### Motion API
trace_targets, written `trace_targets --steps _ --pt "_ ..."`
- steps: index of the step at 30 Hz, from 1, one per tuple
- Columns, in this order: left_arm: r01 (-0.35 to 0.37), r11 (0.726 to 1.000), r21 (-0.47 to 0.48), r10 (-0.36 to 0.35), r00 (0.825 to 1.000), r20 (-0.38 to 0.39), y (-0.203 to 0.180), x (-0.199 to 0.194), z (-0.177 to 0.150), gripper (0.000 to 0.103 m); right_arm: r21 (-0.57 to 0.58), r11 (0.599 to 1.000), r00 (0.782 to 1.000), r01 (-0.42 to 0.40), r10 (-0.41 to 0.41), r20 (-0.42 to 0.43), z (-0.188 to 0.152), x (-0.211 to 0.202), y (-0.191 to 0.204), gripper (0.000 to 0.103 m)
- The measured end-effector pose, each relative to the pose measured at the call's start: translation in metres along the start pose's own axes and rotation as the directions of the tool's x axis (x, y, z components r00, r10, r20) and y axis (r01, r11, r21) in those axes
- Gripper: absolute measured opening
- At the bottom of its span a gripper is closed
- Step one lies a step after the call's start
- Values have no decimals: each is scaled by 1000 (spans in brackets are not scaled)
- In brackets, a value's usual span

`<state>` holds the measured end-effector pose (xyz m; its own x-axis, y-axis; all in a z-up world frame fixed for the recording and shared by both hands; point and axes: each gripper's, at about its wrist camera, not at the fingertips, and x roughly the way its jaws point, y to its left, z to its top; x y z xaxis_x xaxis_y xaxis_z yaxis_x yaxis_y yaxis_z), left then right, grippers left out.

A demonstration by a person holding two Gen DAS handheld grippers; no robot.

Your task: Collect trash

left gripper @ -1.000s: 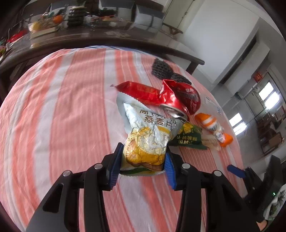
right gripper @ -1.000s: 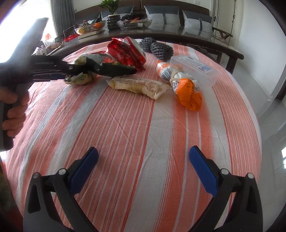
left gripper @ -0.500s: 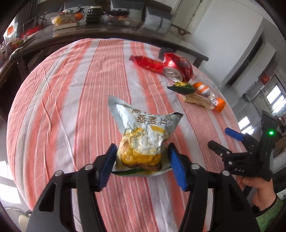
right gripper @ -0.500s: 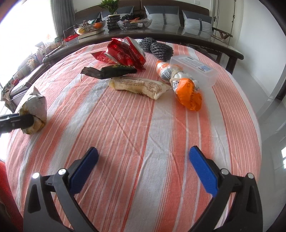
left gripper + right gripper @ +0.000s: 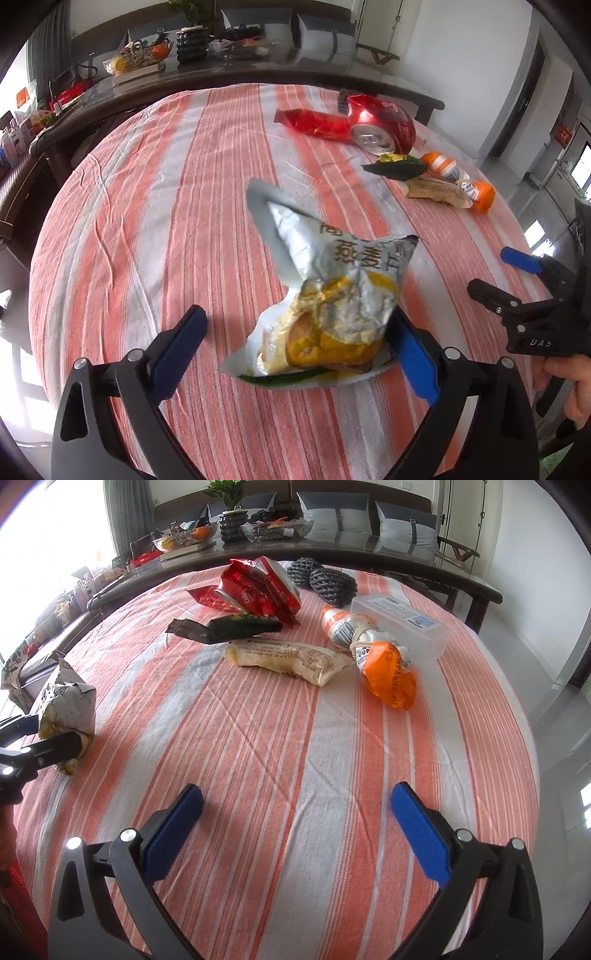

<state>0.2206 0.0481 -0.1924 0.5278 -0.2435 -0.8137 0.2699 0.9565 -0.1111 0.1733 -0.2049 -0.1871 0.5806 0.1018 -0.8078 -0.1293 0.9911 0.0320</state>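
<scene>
Your left tongs (image 5: 295,345) have just been spreading their blue pads, and they now stand wide with the crumpled silver-and-yellow foil snack bag (image 5: 332,295) between them: the left pad is well clear of it, the right pad sits just against its side, so the bag is released, not gripped. A second ago those pads were clamped on it up by the pile of wrappers; now it sits apart from them on the near left part of the orange-and-white striped tablecloth (image 5: 147,192), its torn top tilted up and away from you. That reads as a drop-off, so this spot looks like your collecting point, and the first piece is likely delivered.

Your right tongs (image 5: 295,823) are spread open and empty, hovering over bare cloth on the near side. Farther off lie the rest: a dark green wrapper (image 5: 225,629), a beige printed packet (image 5: 291,661), an orange-and-white bag (image 5: 384,672), and a red foil wrapper with a crushed red can (image 5: 369,123). Those probably come next.
</scene>
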Motion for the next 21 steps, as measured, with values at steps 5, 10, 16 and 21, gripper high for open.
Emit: trace_targets --steps 5,10,16,21 --pt "-32 999 29 32 999 -4 -6 3 -1 97 0 1000 1000 0 0 0 0 0 0 98" --pt "-42 998 42 43 999 -6 -7 4 -1 98 1 1000 1000 0 0 0 0 0 0 98" --pt "-55 997 60 56 998 -7 -10 5 -2 98 1 1000 1000 1 -1 0 0 0 0 98" --pt "-59 996 65 60 998 -7 -11 5 -2 98 1 1000 1000 1 -1 0 0 0 0 98"
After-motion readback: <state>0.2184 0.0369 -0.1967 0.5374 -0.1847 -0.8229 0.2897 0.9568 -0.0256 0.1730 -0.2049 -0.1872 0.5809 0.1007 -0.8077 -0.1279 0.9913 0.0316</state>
